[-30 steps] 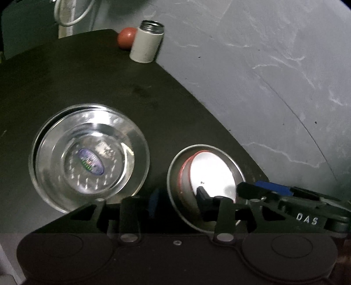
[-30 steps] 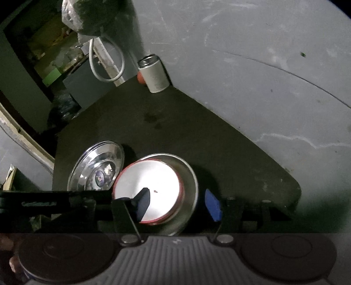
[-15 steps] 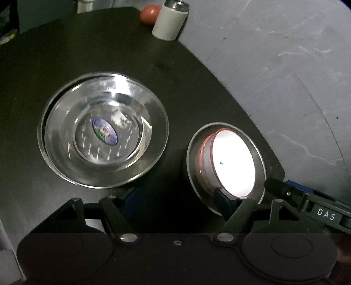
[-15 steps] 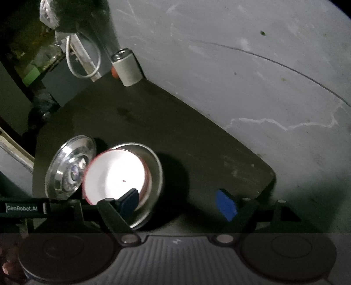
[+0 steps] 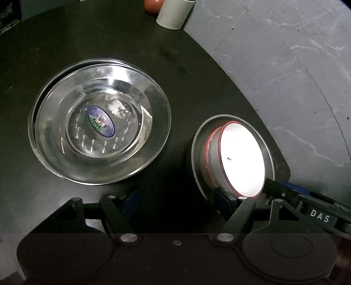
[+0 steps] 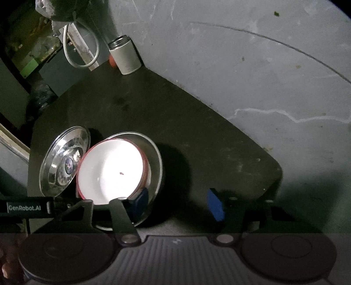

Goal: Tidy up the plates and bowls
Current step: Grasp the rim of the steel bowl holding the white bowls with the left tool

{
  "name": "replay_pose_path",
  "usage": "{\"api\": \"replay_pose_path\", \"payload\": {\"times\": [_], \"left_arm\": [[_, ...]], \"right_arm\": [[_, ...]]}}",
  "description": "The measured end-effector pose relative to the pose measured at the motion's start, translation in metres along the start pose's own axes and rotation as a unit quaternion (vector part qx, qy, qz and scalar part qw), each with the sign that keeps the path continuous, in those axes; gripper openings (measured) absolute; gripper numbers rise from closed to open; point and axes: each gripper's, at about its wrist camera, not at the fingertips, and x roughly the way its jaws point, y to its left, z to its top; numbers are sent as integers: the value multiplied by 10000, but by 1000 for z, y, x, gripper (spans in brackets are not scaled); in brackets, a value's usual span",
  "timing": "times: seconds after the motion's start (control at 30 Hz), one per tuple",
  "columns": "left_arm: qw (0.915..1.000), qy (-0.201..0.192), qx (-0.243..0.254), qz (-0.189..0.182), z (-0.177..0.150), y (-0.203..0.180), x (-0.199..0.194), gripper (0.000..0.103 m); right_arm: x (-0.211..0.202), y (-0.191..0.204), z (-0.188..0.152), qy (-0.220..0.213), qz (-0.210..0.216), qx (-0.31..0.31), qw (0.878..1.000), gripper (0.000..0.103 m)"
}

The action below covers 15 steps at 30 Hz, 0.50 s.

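Left on the dark table stands a stack of shiny steel plates with an oval sticker in the middle. To its right a white bowl with a red rim leans tilted inside a steel bowl. My left gripper is open just before both, its right finger at the steel bowl's near rim. In the right wrist view the white bowl and steel bowl lie at my open right gripper's left finger; the steel plates are further left.
A white canister with a metal lid and a red round thing stand at the table's far edge. Grey stone floor lies beyond the table's rounded corner. A looped cable and clutter sit beyond the far left.
Both grippers' jaws have spread wider than a second ago. The left gripper's right finger has come off the white bowl and drawn back to the steel bowl's near rim.
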Motion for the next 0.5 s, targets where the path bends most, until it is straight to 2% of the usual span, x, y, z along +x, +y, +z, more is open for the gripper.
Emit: {"api": "replay_pose_path", "payload": {"times": [0.3,0.5], "left_arm": [[10000,41,80,14,1,-2,4,76],[9997,32,136,-193,3,-6,7,58]], "right_arm": [[6,1,5,42,78,32,10000,46],[12,4,10,102,161,18,9998,35]]}}
